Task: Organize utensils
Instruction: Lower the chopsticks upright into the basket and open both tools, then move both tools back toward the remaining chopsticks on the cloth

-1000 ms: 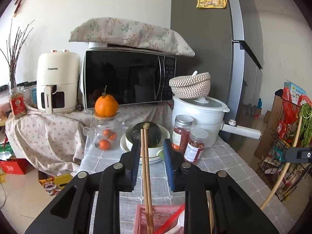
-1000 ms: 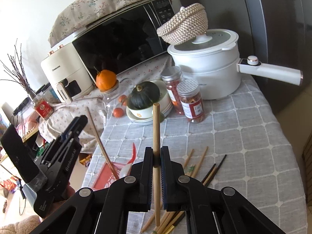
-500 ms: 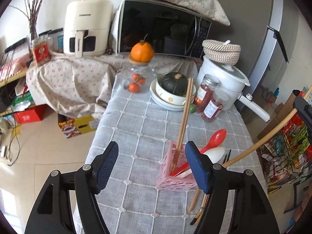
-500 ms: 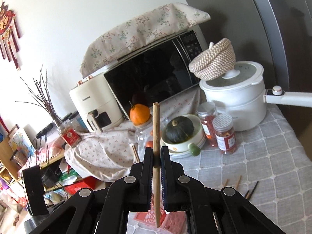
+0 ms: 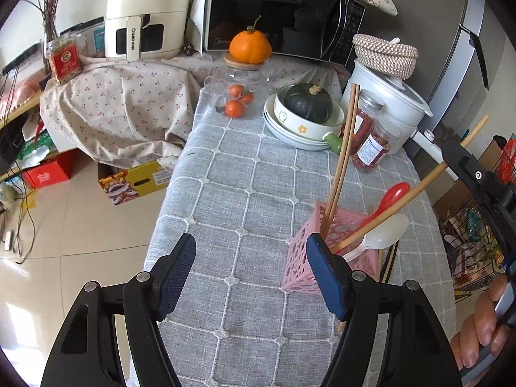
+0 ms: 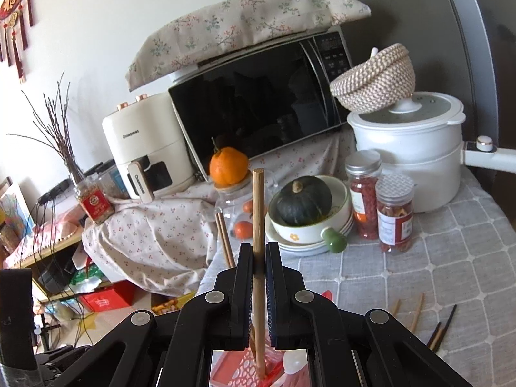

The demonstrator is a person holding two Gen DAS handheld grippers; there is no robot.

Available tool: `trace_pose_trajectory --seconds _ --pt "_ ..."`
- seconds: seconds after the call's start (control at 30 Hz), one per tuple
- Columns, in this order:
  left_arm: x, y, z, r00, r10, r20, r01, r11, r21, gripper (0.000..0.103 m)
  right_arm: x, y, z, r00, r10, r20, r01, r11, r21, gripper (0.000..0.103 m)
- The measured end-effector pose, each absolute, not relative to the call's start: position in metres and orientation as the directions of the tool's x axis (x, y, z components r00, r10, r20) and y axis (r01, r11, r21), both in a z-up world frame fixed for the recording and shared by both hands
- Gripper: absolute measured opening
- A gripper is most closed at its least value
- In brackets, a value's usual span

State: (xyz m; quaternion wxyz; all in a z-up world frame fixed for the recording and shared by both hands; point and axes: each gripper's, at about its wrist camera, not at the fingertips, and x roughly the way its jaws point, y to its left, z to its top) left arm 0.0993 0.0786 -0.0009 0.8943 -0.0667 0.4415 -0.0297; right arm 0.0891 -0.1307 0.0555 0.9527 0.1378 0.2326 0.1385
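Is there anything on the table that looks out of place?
Yes. Several loose chopsticks lie scattered on the tablecloth beside the pink holder, not inside it.

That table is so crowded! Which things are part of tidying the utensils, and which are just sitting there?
Part of the job:
- pink holder
- chopstick pair standing in it
- red spoon and white spoon in it
- wooden stick gripped by the right claw
- loose chopsticks on the cloth

Just lying about:
- squash bowl
- spice jars
- white pot
- microwave
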Motion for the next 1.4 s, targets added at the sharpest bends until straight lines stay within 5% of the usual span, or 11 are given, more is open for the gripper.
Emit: trace_pose_trajectory --seconds 0.33,0.4,0.47,0.87,1.4 --pt "0.099 0.080 -0.003 0.607 -0.115 -0.786 0.006 0.990 -0.140 0.074 0.097 -0.122 0.039 0.825 0.356 -0.439 -0.212 0.915 0.344 0.010" --pt "0.098 0.076 -0.003 0.605 -0.119 -0.787 0.019 0.991 -0.135 0.075 0.097 -0.127 0.042 0.818 0.370 -0.440 -0.213 0.906 0.365 0.020" --pt "0.096 0.072 -0.003 0.608 -0.121 -0.785 0.030 0.991 -0.130 0.077 0.092 -0.132 0.049 0.824 0.375 -0.426 -0.214 0.900 0.379 0.043" --pt "0.084 0.038 -0.012 0.575 -0.169 -0.800 0.122 0.985 -0.121 0.089 0.057 -0.199 0.076 0.842 0.324 -0.432 -0.155 0.911 0.381 0.072" --pt "0.070 0.007 -0.051 0.553 -0.175 -0.814 0.179 0.980 -0.089 0.090 0.061 -0.255 0.002 0.708 0.141 -0.692 0.035 0.972 0.234 0.081"
